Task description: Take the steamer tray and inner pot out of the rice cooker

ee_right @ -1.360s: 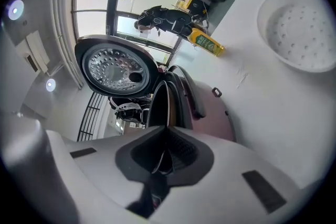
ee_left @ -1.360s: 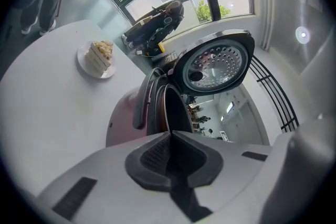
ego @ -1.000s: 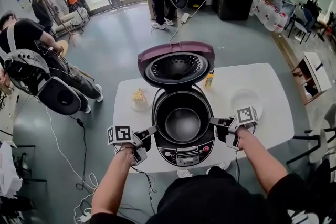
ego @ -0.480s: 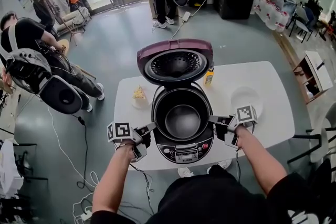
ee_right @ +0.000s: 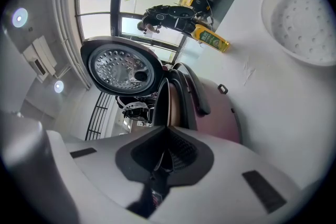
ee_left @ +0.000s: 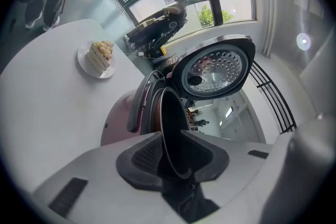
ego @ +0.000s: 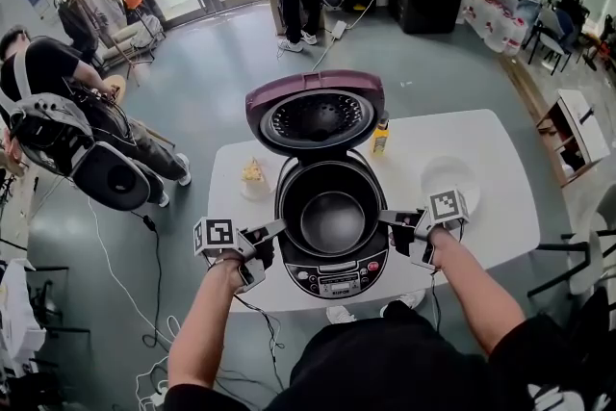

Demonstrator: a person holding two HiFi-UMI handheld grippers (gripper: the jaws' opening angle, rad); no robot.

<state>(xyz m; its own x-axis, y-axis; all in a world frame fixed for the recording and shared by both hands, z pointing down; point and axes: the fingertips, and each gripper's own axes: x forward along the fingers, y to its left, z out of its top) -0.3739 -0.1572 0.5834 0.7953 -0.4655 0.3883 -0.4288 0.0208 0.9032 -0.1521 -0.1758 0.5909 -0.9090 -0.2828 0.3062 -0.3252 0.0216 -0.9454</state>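
Left fingers [ee_left: 142, 160] have just been parted slightly, pot [ego: 333, 218] rim loose between; right fingers [ee_right: 185, 153] clamped on rim. One-sided lift risks tipping.

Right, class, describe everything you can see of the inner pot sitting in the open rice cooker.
The inner pot is a round, dark, metal-looking bowl, empty, with a thin flared rim. It sits upright inside the purple rice cooker, below the raised lid. The right gripper is clamped on its right rim. The left gripper straddles the left rim, but its jaws have just been opening and its pads are not pressing on it.
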